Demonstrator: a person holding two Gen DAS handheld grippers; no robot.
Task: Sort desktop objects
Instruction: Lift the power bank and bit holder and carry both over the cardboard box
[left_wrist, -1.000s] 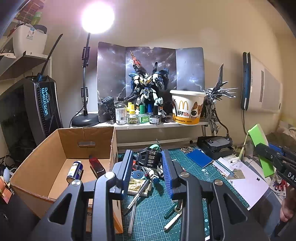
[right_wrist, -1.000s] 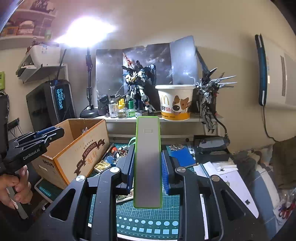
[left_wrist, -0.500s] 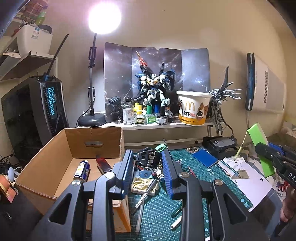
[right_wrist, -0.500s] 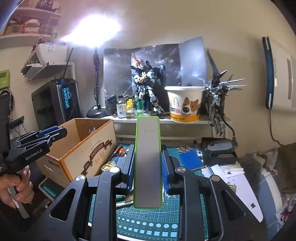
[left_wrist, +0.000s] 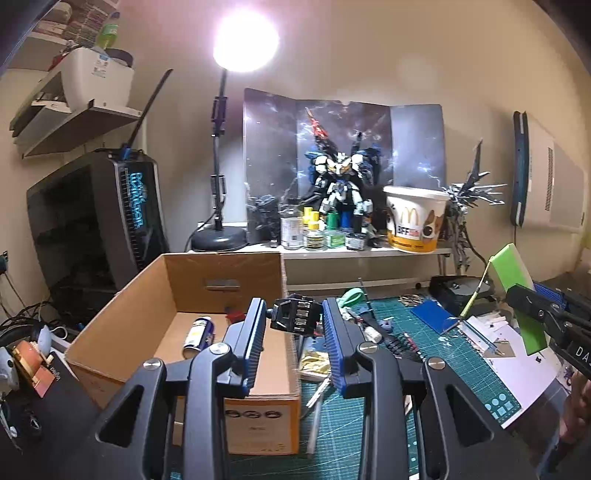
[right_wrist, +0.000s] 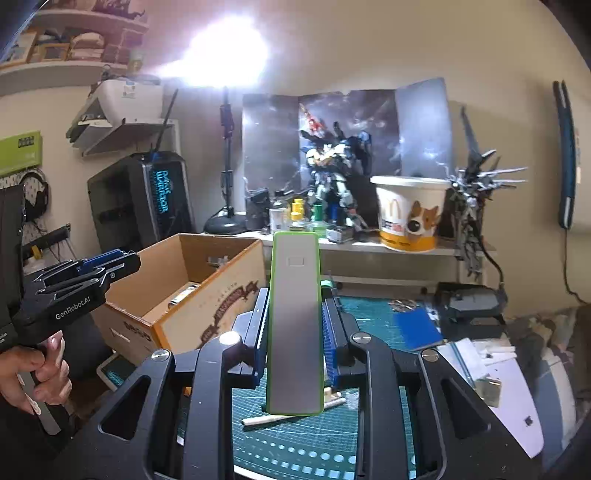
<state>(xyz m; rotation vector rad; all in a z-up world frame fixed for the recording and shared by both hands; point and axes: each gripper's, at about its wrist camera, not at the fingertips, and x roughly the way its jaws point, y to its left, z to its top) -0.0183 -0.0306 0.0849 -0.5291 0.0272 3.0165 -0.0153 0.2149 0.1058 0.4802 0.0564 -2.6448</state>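
Right of the cardboard box (right_wrist: 207, 295), the right gripper (right_wrist: 295, 325) clamps a green-edged power bank (right_wrist: 295, 321), seemingly mid-carry. Boxing it calls for travel over the rim. The left gripper (left_wrist: 293, 332) hangs open, empty.

wall (left_wrist: 369, 55): beige | desk lamp (left_wrist: 245, 40): lit | shelf (left_wrist: 77, 118): upper left

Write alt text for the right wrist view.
The right claw grips an upright grey slab with a green rim above a green cutting mat. To its left, an open cardboard box sits on the desk, with the left claw held by a hand beside it. Behind, a shelf holds a robot model and a printed bucket.
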